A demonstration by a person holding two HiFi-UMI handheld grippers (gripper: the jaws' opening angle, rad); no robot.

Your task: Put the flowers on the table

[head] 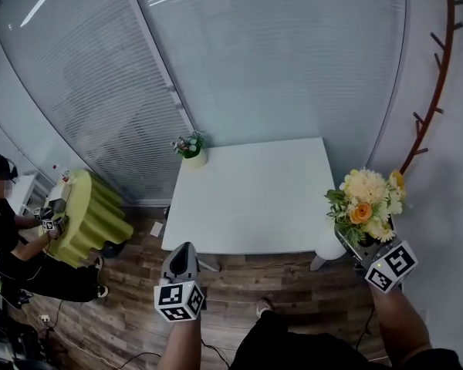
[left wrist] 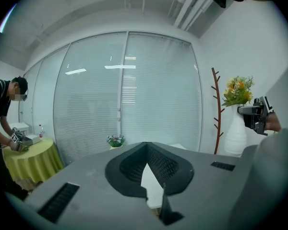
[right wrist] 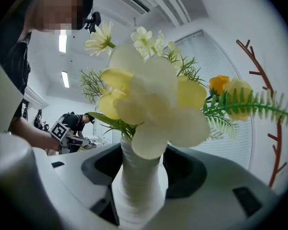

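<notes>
**Entry: flowers held at the white table's corner, not yet set down**

**Head view.** White table [head: 255, 195]: its top is bare except for a small potted plant [head: 190, 148] at the far left corner. Flowers [head: 366, 200]: yellow, cream and orange, off the table's near right corner and not over its top. Right gripper [head: 360, 242]: just under the blooms and bearing them. Left gripper [head: 183, 251]: in front of the table's near edge, toward the left end.

**Left gripper view.** The jaws are closed together at the tips with nothing between them. This tool looks spare for the carry. The table shows through the slit behind the tips. To the table's right, the flowers stand upright in a white vase [left wrist: 235, 134].

**Right gripper view.** The jaws stand wide and are clamped on the vase's ribbed neck, directly beneath the blooms. Gripping there likely keeps the stems upright and the petals uncrushed.

**Status.** Placement is still to do. The vase must come over the tabletop, and the free area near the right corner seems the obvious spot.
</notes>
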